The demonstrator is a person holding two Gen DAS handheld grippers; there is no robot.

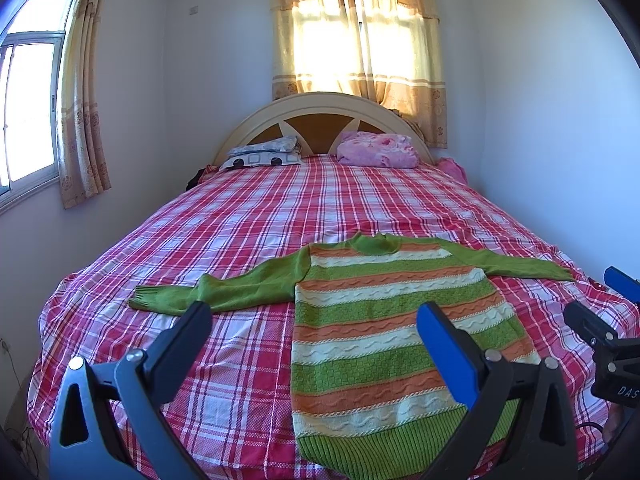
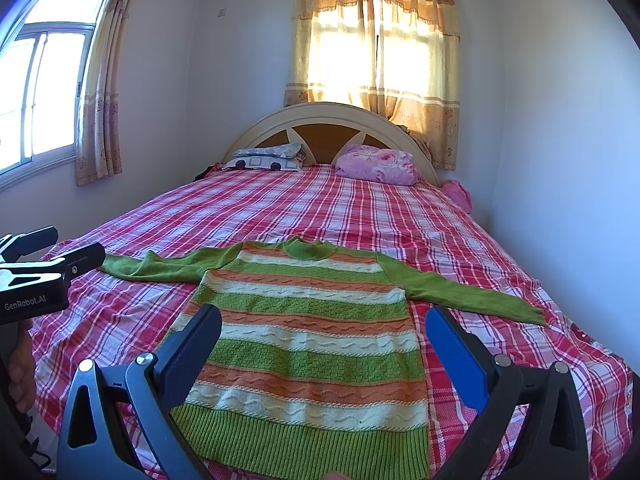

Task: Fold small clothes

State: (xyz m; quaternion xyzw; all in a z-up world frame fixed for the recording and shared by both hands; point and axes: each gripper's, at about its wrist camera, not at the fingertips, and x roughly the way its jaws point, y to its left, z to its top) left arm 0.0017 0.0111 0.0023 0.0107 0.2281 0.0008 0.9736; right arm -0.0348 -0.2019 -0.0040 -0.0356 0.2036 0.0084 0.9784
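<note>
The jaws of the left gripper are held wide apart with nothing between them, and those of the right gripper are spread likewise, empty. Both are held above the near end of the bed. A striped sweater is laid flat on the plaid bedspread, sleeves outstretched, hem nearest the grippers.

Both low, bed-foot, facing headboard

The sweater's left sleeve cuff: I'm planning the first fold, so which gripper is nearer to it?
Left. The left gripper hovers open just short of that cuff; the right gripper, also open, hangs over the sweater's body, farther away.
</note>
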